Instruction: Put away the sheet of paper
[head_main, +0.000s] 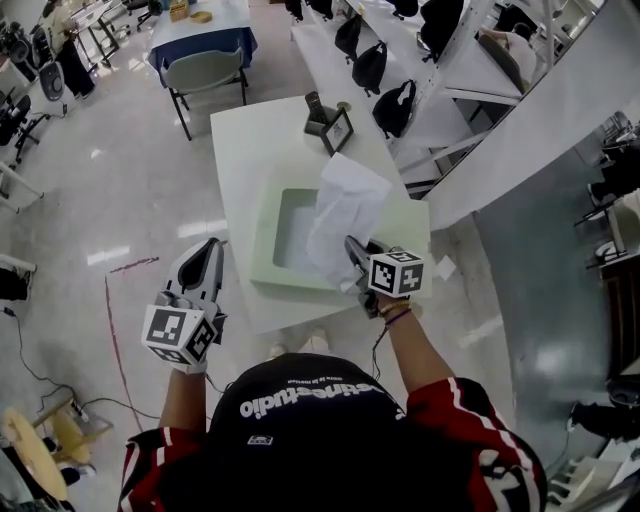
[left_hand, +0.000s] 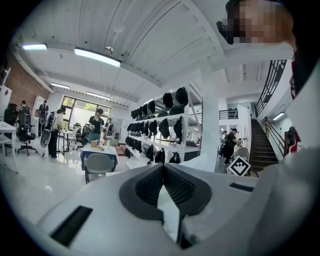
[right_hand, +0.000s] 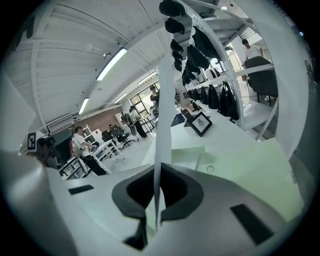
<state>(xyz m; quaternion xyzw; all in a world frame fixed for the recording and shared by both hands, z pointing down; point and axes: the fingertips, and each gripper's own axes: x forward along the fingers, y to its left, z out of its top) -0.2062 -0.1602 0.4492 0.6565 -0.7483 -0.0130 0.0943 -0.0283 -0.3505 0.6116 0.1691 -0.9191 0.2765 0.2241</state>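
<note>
Currently right gripper (head_main: 351, 245) fingers pinch the sheet of paper (head_main: 345, 205); left gripper (head_main: 211, 246) fingers touch, empty.

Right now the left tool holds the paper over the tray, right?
No. It's the right tool that holds the paper over the tray. The right gripper view shows the sheet pinched between its jaws. The left tool is empty.

The white sheet of paper (head_main: 347, 205) hangs upright and slightly curled (edge-on in the right gripper view). Its lower edge is pinched in the right gripper (head_main: 353, 248), above the pale green tray's (head_main: 262, 235) right side, near the table's (head_main: 240, 140) front-right corner.
</note>
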